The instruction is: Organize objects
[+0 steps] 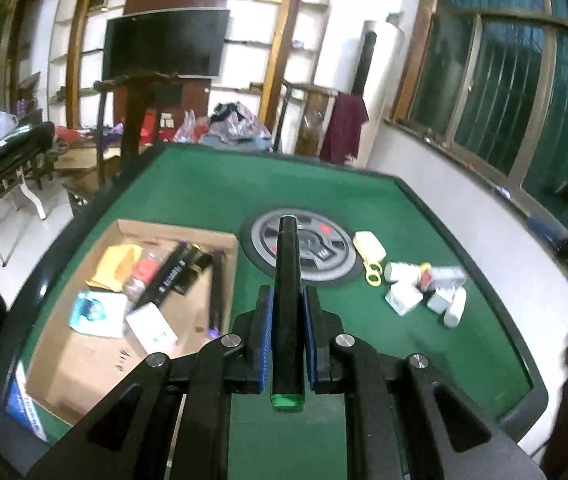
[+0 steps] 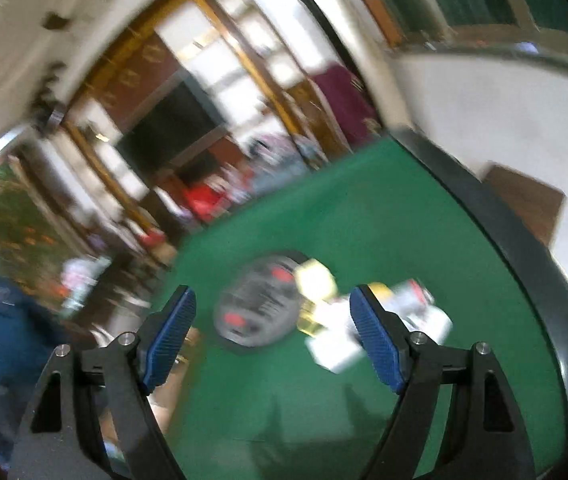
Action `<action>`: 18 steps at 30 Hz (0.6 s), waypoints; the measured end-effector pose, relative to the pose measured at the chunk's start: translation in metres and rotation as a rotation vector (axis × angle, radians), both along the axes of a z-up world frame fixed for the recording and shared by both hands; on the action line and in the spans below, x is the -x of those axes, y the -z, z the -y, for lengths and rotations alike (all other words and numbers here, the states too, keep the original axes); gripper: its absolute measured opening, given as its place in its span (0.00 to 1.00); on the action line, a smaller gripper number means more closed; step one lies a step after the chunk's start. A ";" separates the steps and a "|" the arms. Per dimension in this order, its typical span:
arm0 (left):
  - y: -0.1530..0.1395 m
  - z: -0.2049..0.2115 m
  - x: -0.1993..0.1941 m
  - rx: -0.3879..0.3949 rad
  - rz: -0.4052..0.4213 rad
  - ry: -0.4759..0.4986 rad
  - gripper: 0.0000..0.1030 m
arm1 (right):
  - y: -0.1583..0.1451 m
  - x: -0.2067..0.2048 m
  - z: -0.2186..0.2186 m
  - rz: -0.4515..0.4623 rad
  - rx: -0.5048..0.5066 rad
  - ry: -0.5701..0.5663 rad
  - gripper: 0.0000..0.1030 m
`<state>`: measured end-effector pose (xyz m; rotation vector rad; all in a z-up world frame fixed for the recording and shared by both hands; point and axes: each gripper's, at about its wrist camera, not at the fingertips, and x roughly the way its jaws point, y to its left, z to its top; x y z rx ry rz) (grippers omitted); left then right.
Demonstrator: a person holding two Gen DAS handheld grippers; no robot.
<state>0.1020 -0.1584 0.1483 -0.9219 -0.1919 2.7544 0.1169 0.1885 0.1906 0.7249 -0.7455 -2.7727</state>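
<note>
My left gripper [image 1: 288,300] is shut on a long black stick-shaped tube [image 1: 287,276] with a green end, held above the green table [image 1: 404,360]. A cardboard box [image 1: 84,364] at the left holds black tubes, a yellow packet, a white-and-teal packet and a white box. A pile of small white bottles and boxes [image 1: 428,288] lies at the right, next to a yellow case [image 1: 369,245] and yellow scissors [image 1: 373,273]. My right gripper [image 2: 272,328] is open and empty, above the table, with the blurred pile [image 2: 348,320] beyond its right finger.
A round grey control panel [image 1: 316,252] sits in the table's middle; it also shows blurred in the right wrist view [image 2: 256,308]. The table has a raised black rim [image 1: 516,280]. A white wall and window stand to the right. Furniture and clutter stand behind the table.
</note>
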 end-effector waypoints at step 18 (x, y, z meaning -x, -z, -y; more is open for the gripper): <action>0.012 0.057 0.000 -0.047 -0.035 -0.065 0.11 | -0.105 0.148 0.037 0.174 -0.313 -0.037 1.00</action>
